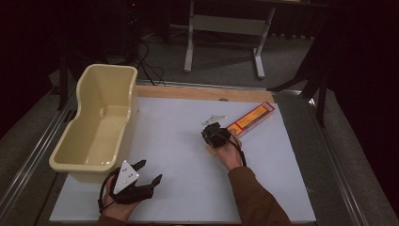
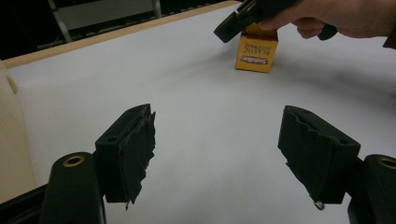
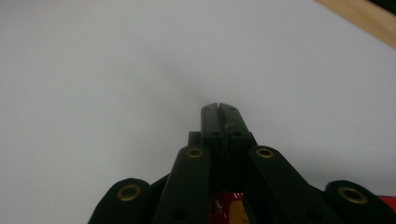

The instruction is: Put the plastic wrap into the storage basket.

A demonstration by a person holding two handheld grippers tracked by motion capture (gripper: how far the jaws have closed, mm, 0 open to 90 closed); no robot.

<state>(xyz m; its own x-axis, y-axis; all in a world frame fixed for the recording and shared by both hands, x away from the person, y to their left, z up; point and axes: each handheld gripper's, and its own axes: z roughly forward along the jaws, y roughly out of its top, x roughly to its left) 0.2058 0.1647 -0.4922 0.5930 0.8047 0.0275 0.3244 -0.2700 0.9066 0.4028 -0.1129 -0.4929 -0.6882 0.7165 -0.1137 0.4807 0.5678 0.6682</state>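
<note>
Counts: 2 tools — left tool [image 1: 149, 172] and right tool [image 1: 212, 133], 1 per hand. 2 hands — left hand [image 1: 115, 200], right hand [image 1: 229, 154]. 1 long orange-and-red box [image 1: 251, 118], lying flat on the bench [image 1: 179, 188]. 1 cream plastic tub [image 1: 96, 125] at the bench's left edge. 1 white sheet covering the bench top. 1 wooden strip [image 1: 202, 92] along the far edge. Past the bench — 1 grey table frame [image 1: 226, 26] on the floor.

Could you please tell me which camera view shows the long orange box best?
The high view: the orange box lies full length on the white table, by the right tool. The left gripper view shows its end face; the right gripper view shows a red-orange sliver beneath the jaws.
</note>
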